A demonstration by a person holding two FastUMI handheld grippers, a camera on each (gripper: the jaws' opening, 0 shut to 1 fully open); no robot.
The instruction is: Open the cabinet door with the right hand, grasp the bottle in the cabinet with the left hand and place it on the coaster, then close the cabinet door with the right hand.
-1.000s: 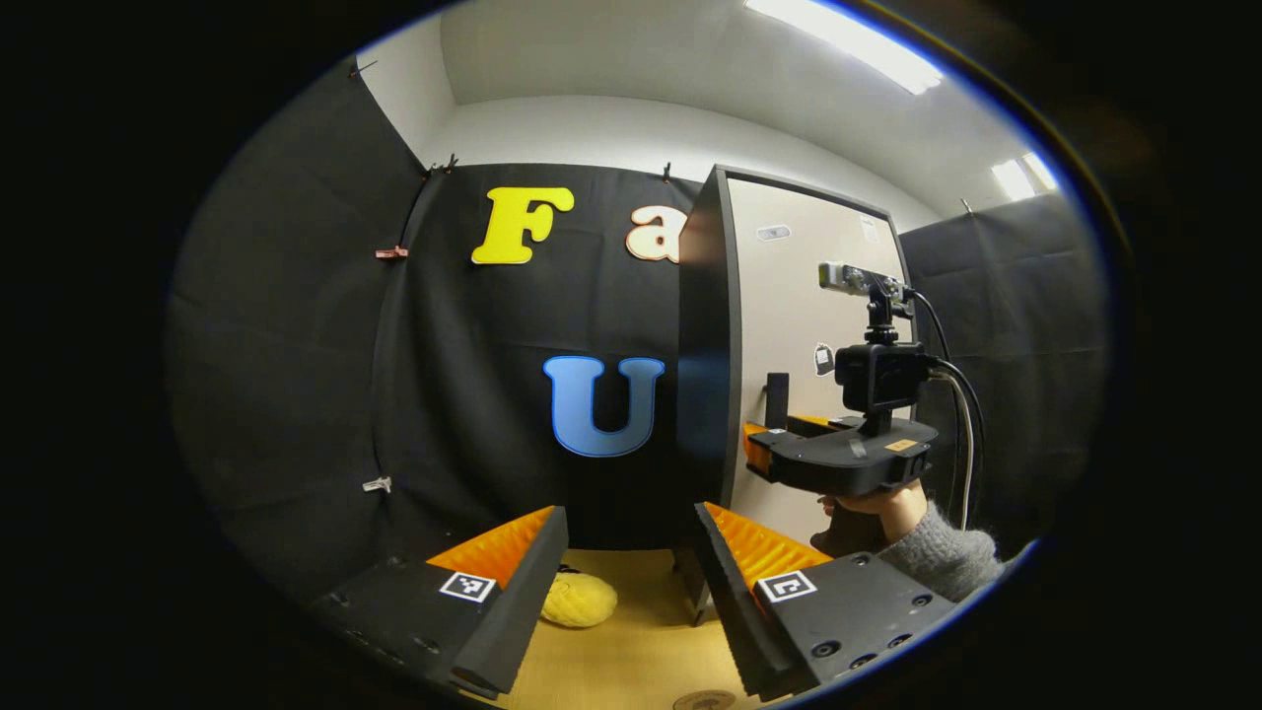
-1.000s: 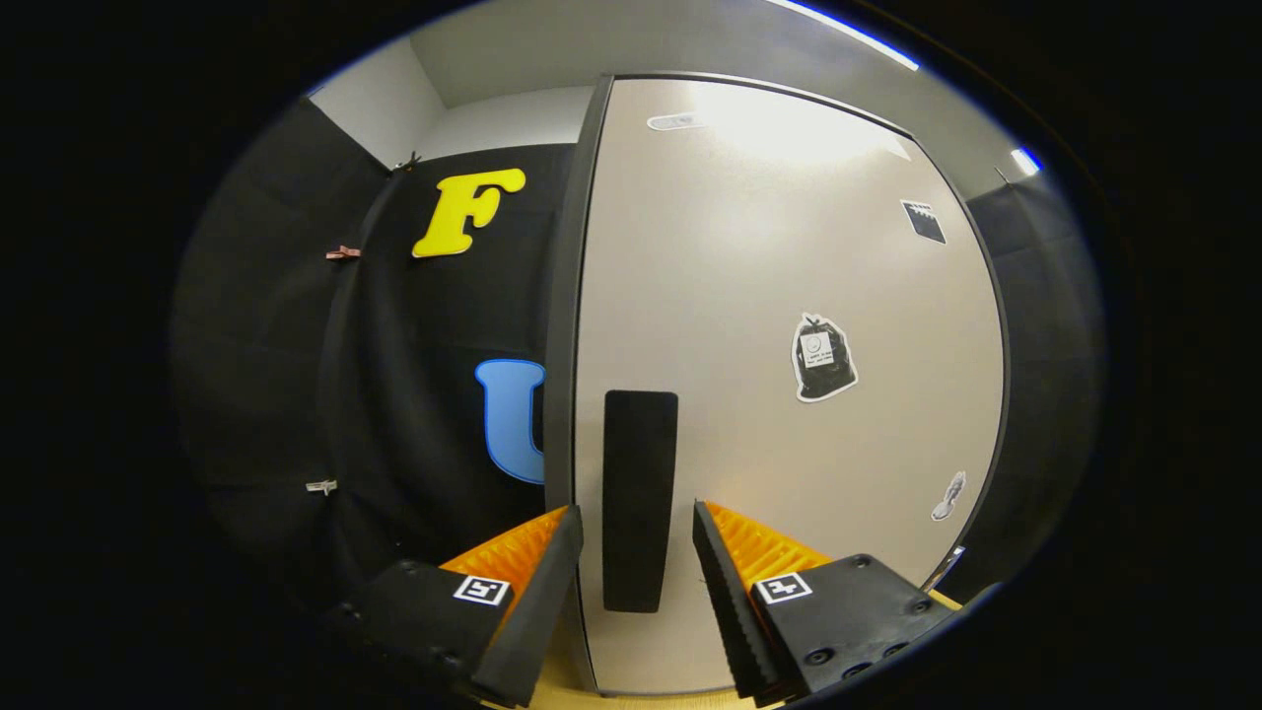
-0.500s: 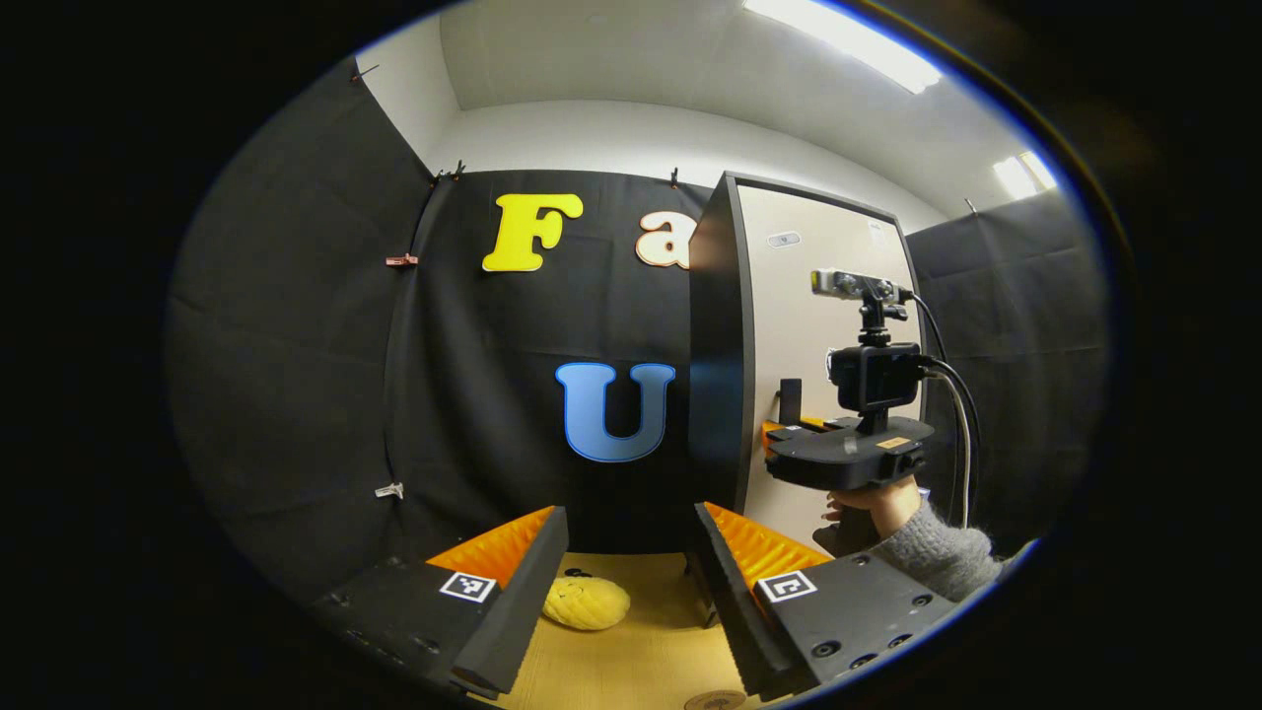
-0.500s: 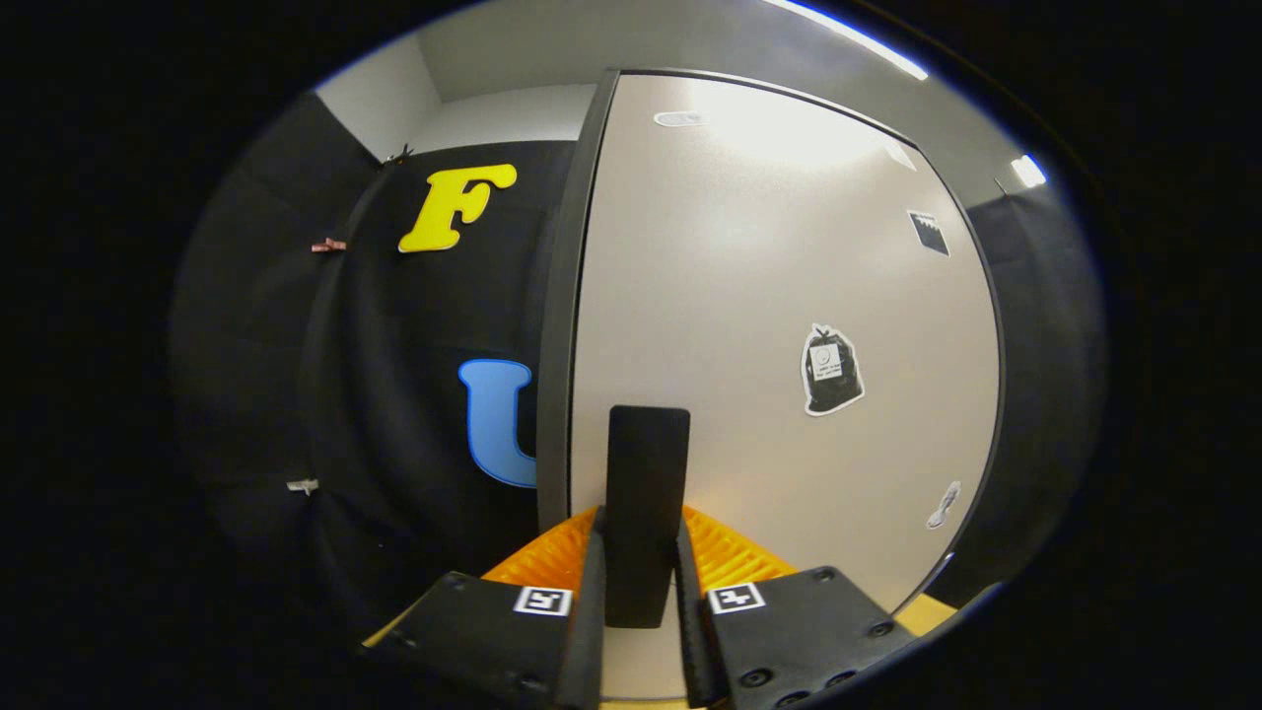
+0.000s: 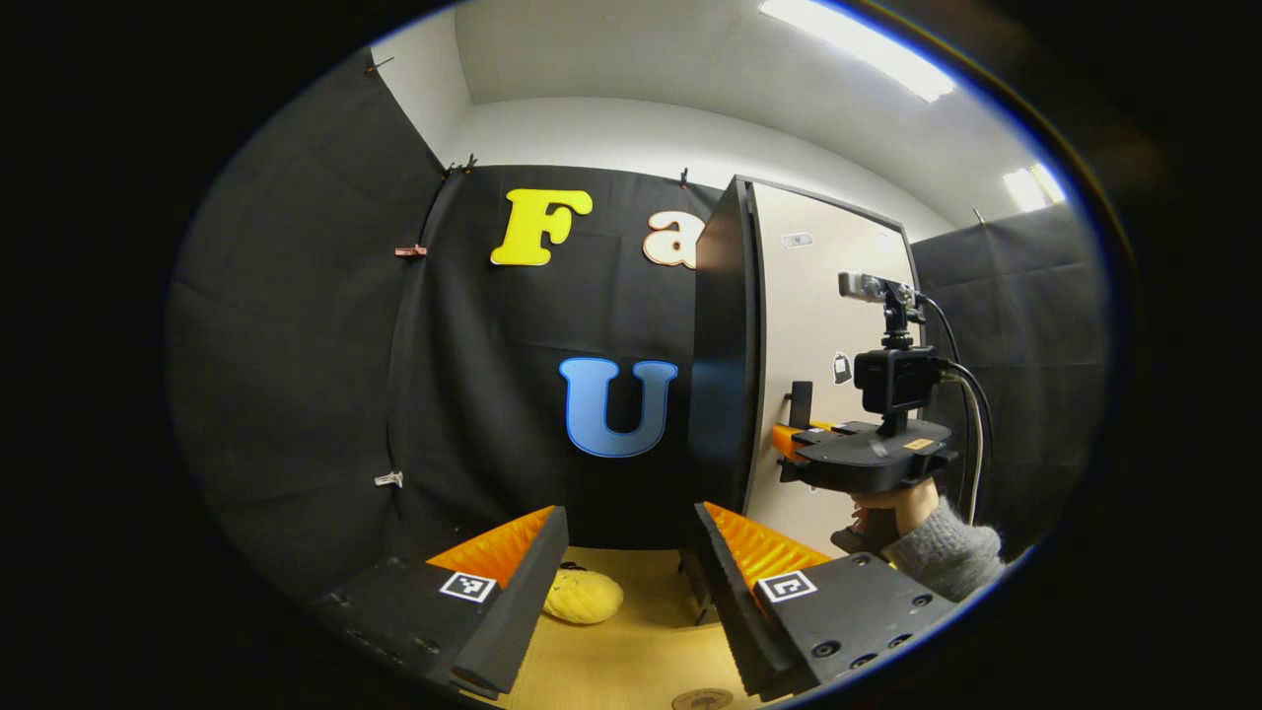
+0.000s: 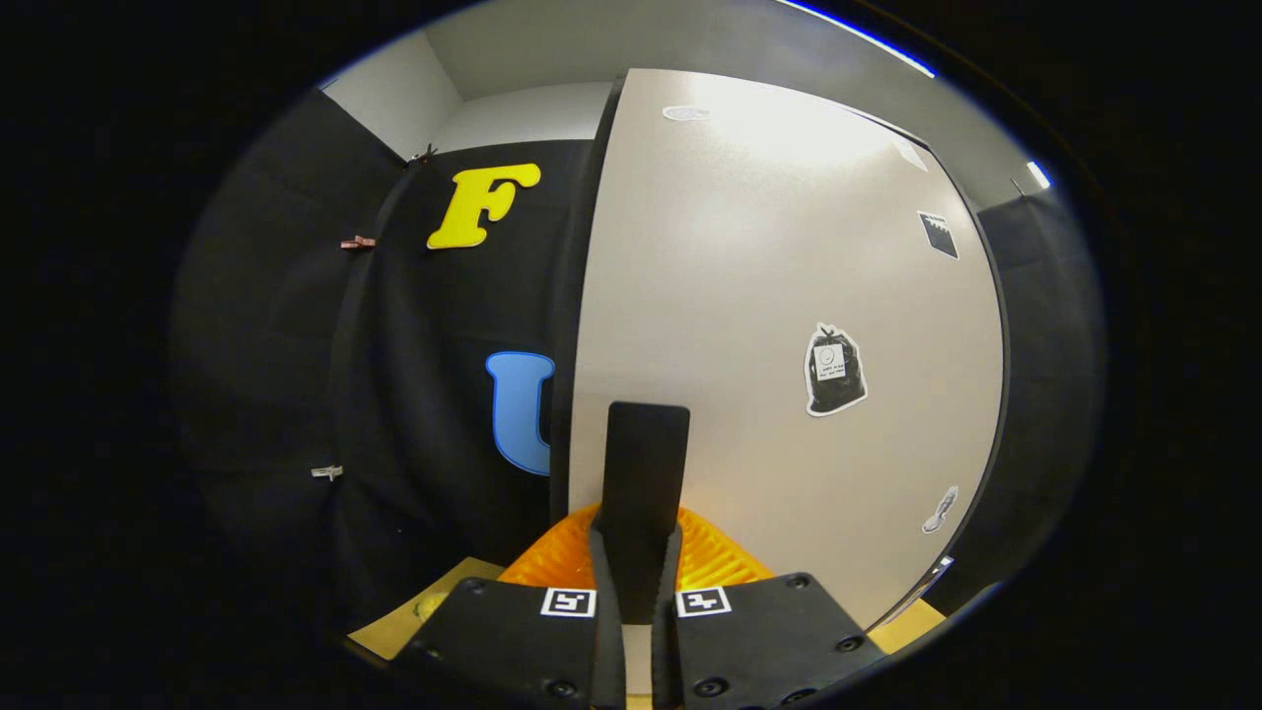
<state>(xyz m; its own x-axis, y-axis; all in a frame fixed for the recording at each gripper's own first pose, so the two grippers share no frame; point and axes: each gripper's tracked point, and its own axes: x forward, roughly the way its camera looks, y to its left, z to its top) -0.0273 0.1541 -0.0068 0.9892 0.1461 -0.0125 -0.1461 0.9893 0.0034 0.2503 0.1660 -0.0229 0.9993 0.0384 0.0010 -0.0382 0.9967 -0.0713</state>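
At the cabinet door [image 6: 789,296]: your right tool [image 6: 636,592] is clamped on the handle [image 6: 643,483]; opening step in hand. Next: pull the door outward. Your left tool [image 5: 626,582] is level above the worktop [image 5: 641,651], fingers spread, holding nothing. Bottle: presumably behind the door. Coaster [image 5: 702,700]: worktop's near edge.

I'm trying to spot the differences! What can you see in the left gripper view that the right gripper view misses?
Left gripper view: a yellow knitted thing on the table, a hand holding the right gripper, and the open left gripper.
Right gripper view: the right gripper shut on the door handle, close up, and a bag sticker.
Both: the cabinet door.
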